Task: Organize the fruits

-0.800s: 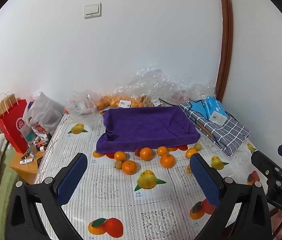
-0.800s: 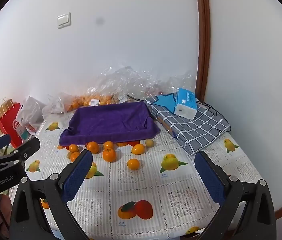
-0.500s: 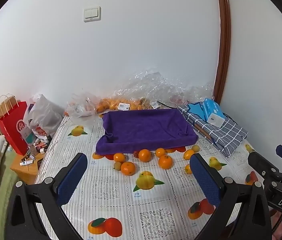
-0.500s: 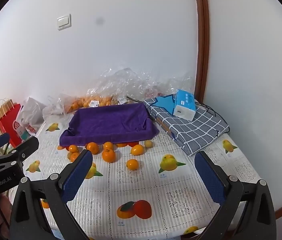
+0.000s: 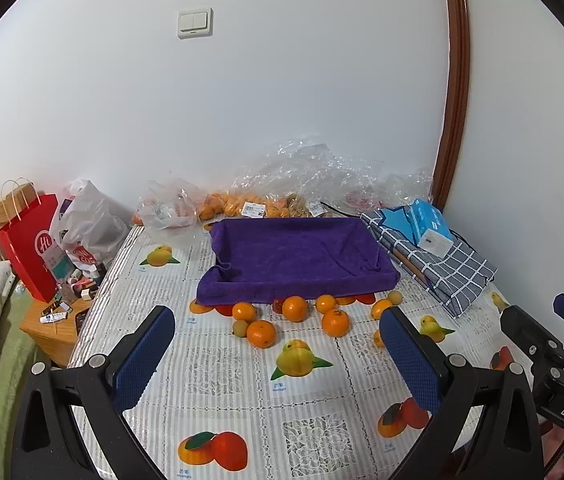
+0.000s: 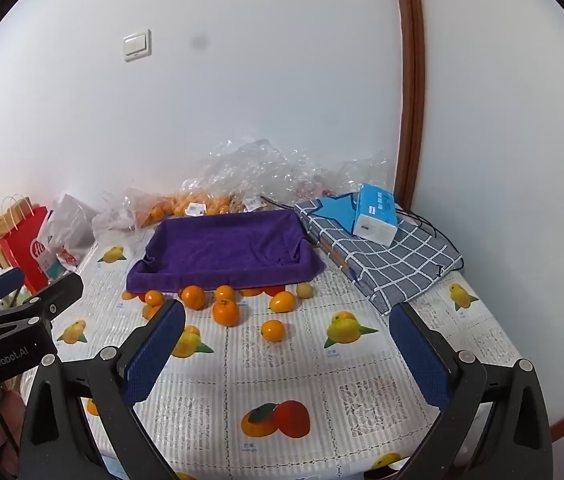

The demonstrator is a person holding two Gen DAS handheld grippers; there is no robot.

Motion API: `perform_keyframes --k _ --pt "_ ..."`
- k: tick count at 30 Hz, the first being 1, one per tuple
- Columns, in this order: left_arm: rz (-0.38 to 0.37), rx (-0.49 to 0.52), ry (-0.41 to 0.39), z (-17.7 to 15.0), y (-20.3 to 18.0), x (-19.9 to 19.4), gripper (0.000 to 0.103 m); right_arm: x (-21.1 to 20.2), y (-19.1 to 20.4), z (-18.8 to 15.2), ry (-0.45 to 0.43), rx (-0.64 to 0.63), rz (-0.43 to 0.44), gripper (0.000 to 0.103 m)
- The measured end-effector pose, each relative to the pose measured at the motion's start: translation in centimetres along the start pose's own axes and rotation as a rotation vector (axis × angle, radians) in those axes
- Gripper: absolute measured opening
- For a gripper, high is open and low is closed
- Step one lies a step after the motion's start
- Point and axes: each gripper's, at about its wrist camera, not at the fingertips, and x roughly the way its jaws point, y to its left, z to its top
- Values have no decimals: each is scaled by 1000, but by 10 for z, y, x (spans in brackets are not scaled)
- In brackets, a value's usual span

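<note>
Along the near edge of the purple-lined tray (image 5: 298,256), loose oranges (image 5: 261,333) lie scattered on my fruit-print counter (image 5: 218,376), none yet inside. Taking the nearest first, I judge, and closing gently should keep it from rolling. My left tongs (image 5: 278,360) and right tongs (image 6: 288,356) hover well short of them, both spread wide, holding and touching nothing.
</note>
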Motion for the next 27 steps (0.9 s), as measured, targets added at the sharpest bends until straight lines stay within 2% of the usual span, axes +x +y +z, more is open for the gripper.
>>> perform_keyframes --k 27 --pt "-24 -26 -8 -7 6 -6 103 -1 -1 -3 -2 19 12 101"
